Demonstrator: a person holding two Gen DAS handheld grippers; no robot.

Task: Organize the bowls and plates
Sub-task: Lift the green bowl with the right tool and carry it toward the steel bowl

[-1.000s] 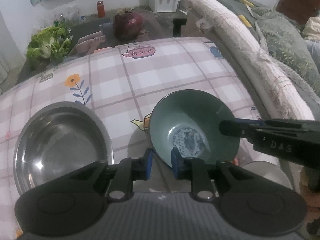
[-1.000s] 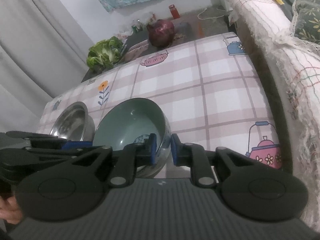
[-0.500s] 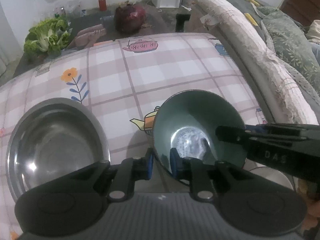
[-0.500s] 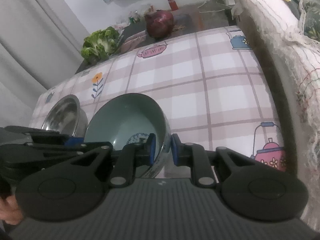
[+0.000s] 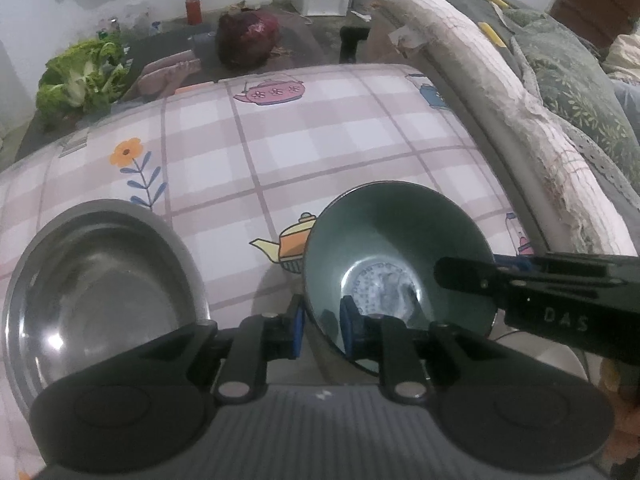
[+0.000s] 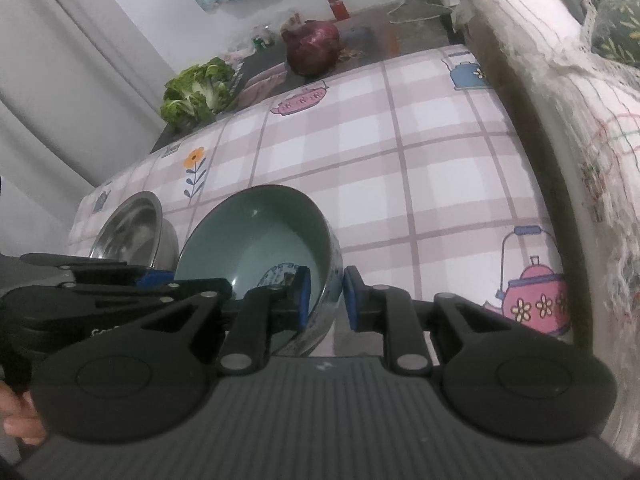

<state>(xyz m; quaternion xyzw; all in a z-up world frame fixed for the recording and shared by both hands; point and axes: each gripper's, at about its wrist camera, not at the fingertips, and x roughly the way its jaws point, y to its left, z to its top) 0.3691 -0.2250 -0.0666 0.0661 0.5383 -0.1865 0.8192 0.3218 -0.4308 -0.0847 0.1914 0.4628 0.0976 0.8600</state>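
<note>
While both grippers pinch the green bowl (image 5: 400, 264) by opposite sides of its rim, the job looks like carrying it over to nest in the steel bowl (image 5: 100, 280) sitting just to its left on the checked tablecloth (image 5: 320, 140). Left gripper (image 5: 322, 326) has one blue pad inside the near wall & one outside, narrow, closed on the rim; right gripper (image 6: 324, 294) does the same on the other side, w/ the wall sandwiched between its pads. The bowl seems lifted & tilted, though I can't tell for sure whether its base is clear of the cloth, as it's hidden by the fingers. To do it well: keep both hands level & moving together so the bowl doesn't twist out of either pinch, clear the steel rim before lowering, centre it, set it down softly, then let go one side at a time. Green bowl is glazed ceramic, glossy & slick, deep w/ steep flaring walls & a blue-white pattern at the bottom; likely heavy-ish, so thin rim grips could slip. Steel bowl is wider, shallow, mirror-shiny, rolled rim; prob. light & may slide on the smooth cloth.
</note>
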